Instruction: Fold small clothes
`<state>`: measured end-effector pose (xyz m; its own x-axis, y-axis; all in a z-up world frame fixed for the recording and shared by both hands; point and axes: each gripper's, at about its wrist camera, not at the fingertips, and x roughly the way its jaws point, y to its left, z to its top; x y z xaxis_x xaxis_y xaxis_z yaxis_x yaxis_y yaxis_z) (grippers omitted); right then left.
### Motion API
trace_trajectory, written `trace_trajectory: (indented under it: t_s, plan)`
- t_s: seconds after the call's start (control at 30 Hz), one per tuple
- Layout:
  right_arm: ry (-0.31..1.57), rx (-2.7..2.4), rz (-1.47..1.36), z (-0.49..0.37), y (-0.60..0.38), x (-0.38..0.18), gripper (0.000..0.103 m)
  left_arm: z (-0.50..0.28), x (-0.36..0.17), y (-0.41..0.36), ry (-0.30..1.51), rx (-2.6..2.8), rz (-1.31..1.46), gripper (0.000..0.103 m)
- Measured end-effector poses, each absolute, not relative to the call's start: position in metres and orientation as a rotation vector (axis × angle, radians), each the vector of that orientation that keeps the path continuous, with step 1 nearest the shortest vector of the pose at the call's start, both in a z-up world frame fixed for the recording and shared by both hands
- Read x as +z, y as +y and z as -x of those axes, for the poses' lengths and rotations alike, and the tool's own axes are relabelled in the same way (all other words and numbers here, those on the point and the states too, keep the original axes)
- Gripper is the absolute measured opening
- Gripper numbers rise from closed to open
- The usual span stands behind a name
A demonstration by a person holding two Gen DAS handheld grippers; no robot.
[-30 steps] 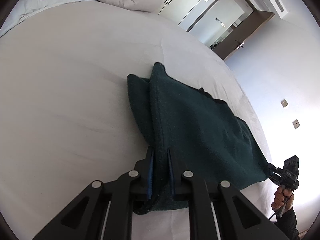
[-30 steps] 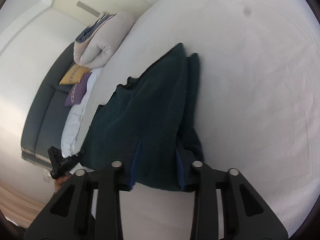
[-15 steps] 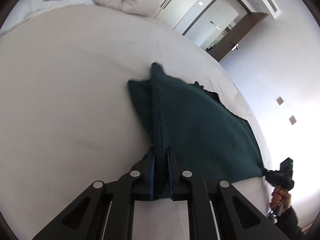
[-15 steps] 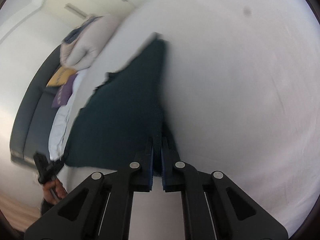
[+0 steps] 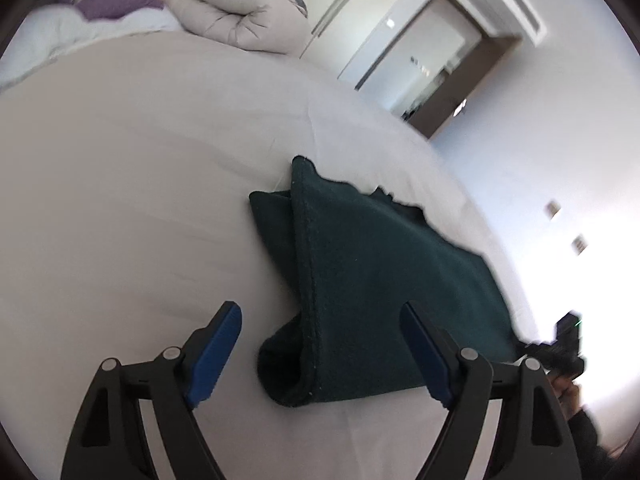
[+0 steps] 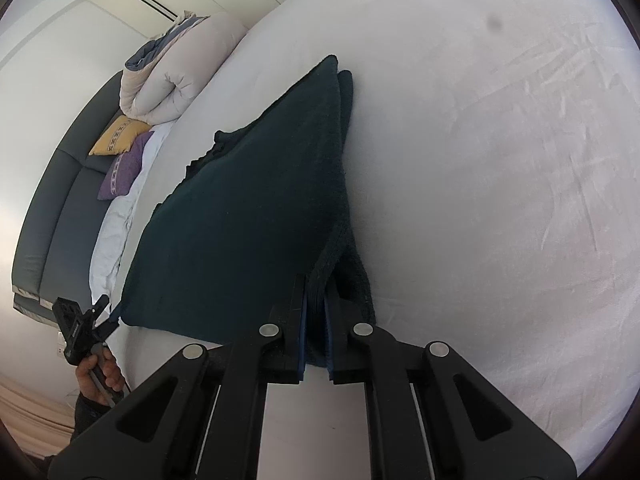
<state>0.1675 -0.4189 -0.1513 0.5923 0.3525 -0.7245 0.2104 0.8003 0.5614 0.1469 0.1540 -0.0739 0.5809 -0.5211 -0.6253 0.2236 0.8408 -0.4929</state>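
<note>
Left wrist view: 1 green garment (image 5: pixel 372 280), left gripper (image 5: pixel 320 344) opening around it, right gripper (image 6: pixel 316 320) clamping it.

Garment (image 5: pixel 360 280) lies on bed (image 5: pixel 120 200) w/ rolled duvet (image 5: pixel 240 12) & cushions (image 6: pixel 120 152) behind it.

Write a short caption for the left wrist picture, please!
Left gripper opening its jaws around a folded dark green cloth lying on the white bed.

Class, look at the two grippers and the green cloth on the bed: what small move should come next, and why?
Probably open the right gripper too. The left gripper is opening, its pads clear of the cloth, which lies folded on the bed, while the right one pinches its corner.
</note>
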Motion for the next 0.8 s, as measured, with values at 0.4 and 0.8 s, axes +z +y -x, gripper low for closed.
trace_trajectory:
  t_s: [0.4,0.8]
  plan:
    - [0.951,0.079,-0.599,-0.160,-0.408,-0.139,0.008,-0.163,-0.069,0.127,0.889,-0.379,0.214,0.015]
    - [0.947,0.064,-0.520,-0.162,-0.398,-0.128,0.008,-0.132,-0.039,0.110,0.728,-0.327,0.035,0.006]
